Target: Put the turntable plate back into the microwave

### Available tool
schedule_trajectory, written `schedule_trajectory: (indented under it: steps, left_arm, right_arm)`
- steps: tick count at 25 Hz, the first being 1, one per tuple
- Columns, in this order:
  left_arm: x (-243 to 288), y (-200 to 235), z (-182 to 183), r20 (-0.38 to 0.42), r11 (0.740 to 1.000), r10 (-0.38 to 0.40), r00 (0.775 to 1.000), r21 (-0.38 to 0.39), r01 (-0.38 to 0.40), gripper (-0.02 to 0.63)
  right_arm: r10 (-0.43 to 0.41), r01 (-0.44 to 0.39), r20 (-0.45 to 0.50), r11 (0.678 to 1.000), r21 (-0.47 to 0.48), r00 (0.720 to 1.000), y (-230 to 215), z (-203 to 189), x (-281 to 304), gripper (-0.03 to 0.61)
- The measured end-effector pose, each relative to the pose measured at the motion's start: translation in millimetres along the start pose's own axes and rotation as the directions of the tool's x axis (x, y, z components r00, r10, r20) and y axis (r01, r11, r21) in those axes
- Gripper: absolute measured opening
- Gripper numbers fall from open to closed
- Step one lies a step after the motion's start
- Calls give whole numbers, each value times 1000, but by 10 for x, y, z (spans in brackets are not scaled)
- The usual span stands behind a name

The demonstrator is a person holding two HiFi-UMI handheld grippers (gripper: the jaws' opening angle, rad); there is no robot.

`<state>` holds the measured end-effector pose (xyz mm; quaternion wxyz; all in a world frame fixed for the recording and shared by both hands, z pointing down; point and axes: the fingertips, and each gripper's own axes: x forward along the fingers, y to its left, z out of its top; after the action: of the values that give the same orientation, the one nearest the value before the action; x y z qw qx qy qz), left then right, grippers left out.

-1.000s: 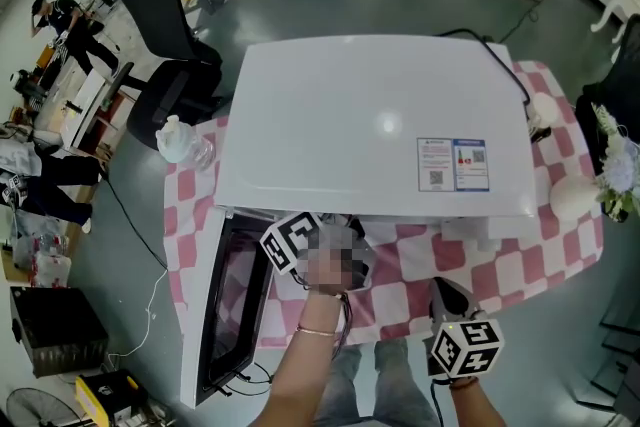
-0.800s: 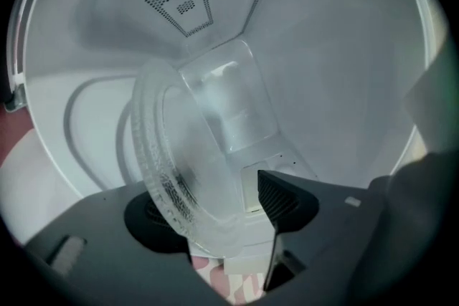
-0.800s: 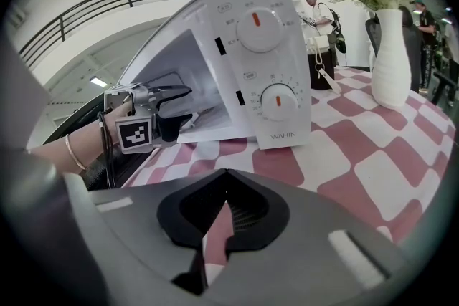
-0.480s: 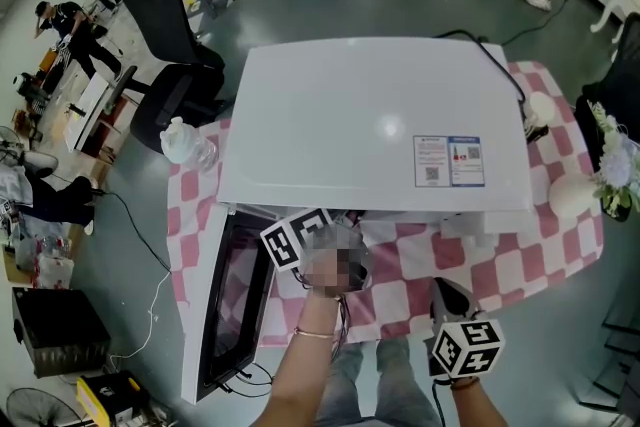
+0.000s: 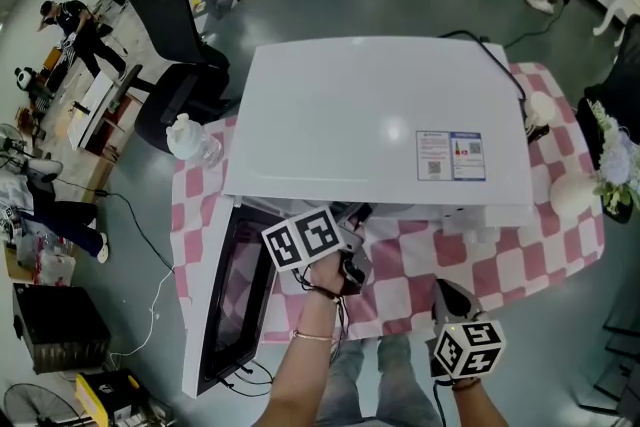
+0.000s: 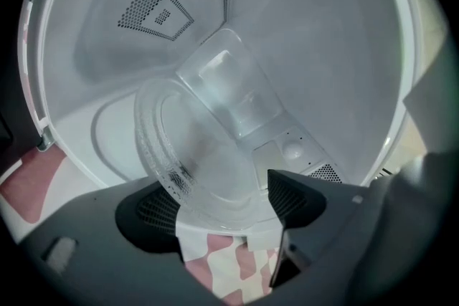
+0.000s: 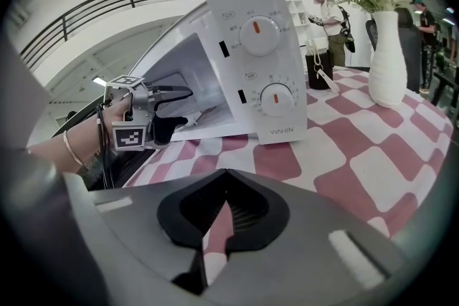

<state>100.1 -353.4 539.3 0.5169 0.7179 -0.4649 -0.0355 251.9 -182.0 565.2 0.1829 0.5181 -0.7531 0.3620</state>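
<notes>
The clear glass turntable plate lies inside the white microwave's cavity, tilted across the left gripper view, its near rim reaching the opening. My left gripper is at the cavity mouth. Its jaws have just been opening and now stand wide, with the plate's near rim between them and the pads off the glass. From the head view the left gripper reaches under the microwave's top, and the plate is hidden. My right gripper is shut and empty, held low over the chequered cloth.
The microwave door hangs open to the left, beside my left arm. A white vase with flowers stands right of the microwave, and a clear bottle at its far left corner. Office chairs and people stand beyond the table.
My left hand has rolled at the microwave's mouth, so its marker cube now faces up more squarely. The right gripper has stayed where it was.
</notes>
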Motion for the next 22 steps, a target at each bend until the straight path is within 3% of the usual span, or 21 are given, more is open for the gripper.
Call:
schedule_trajectory:
  steps: [7, 16, 22]
  left_arm:
    - [-26, 27, -111, -29, 1000, 19, 999, 20, -18, 390]
    - [-52, 16, -194, -77, 993, 56, 995, 110, -48, 391]
    - [-77, 26, -268, -94, 995, 53, 994, 92, -45, 399]
  right_arm:
    - [9, -9, -2, 1000, 0, 1000, 53, -56, -25, 9]
    - [-1, 1, -2, 1000, 5, 1000, 36, -118, -76, 9]
    - [7, -7, 3, 1000, 4, 1000, 88, -106, -67, 9]
